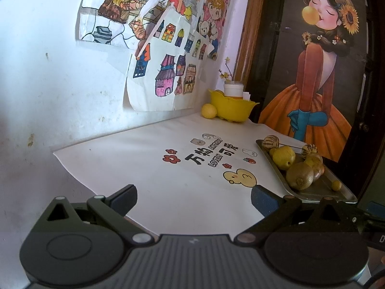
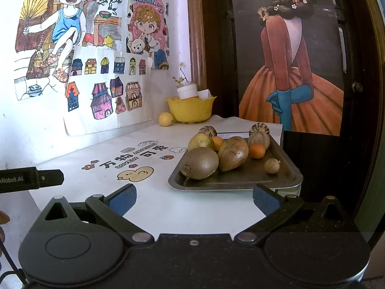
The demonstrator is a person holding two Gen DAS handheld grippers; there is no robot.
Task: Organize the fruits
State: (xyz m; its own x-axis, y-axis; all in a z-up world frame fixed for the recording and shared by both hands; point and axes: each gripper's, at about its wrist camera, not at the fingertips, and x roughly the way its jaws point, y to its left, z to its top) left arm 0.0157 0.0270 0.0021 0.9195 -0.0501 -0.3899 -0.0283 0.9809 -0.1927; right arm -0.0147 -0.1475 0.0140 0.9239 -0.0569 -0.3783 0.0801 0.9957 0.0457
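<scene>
We have both tongs spread wide and holding nothing: left tongs at the lower centre of the left wrist view over the bare white cloth of the counter, right tongs at the lower centre of the right wrist view, just short of the near rim of the metal tray

Fruit sits piled on the tray, centre right in the right view. The kiwi lies nearest, at the tray's front left, touching the larger brown oval fruit behind it. A small round brown fruit sits apart at the right. Yellow bowl stands at the far back by the wall, a lemon just beside it on the cloth

Handling, our judgement: the kiwi is light, fuzzy so not slippery, soft enough to bruise; gentle squeeze only. Its long axis runs roughly left to right across the frame, stem scar facing lower left. Best hold is across the short width at mid-body. The oval fruit's long axis tilts from lower left up to upper right; it looks firmer, with smoother skin that may slip
</scene>
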